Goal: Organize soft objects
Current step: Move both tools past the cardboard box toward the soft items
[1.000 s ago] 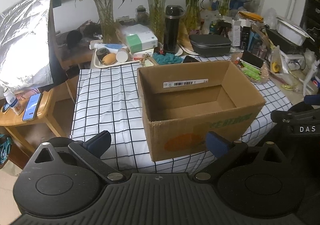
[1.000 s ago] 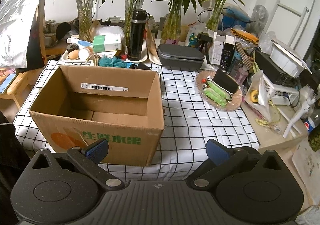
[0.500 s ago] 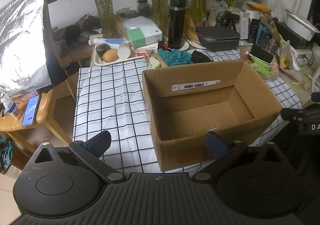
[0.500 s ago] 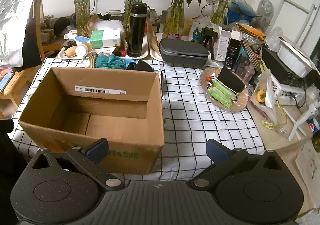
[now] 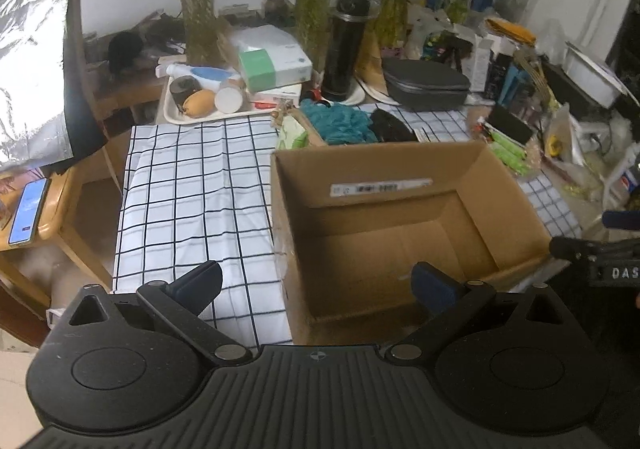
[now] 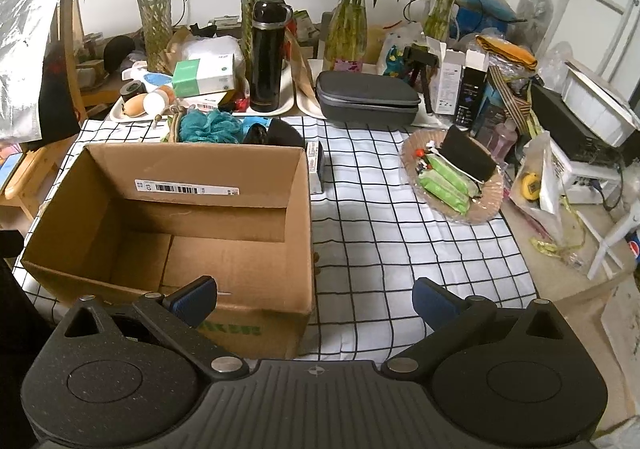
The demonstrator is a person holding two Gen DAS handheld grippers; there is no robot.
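Observation:
An open, empty cardboard box [image 5: 472, 173] [image 6: 306, 209] stands on the checked tablecloth [image 5: 192, 201] [image 6: 392, 241]. Behind it lie a teal fluffy object [image 5: 340, 121] [image 6: 210, 125], a black soft object [image 5: 390, 125] [image 6: 280, 133] and a light green one [image 5: 290, 135]. My left gripper [image 5: 316, 285] is open and empty above the box's near left corner. My right gripper [image 6: 314, 297] is open and empty over the box's near right corner. The right gripper's body also shows in the left wrist view [image 5: 600, 253].
A black flask [image 6: 266, 57], a grey case [image 6: 368, 95], a green-and-white box [image 6: 204, 73], glass vases with plants [image 6: 154, 21] and a white tray [image 5: 208, 115] stand at the back. A woven plate with green packs [image 6: 490, 205] is at the right. A phone [image 5: 26, 211] lies on a wooden side table.
Both grippers have moved forward and higher over the box, so I look down into it. Both stay open and empty. Nothing on the table has moved.

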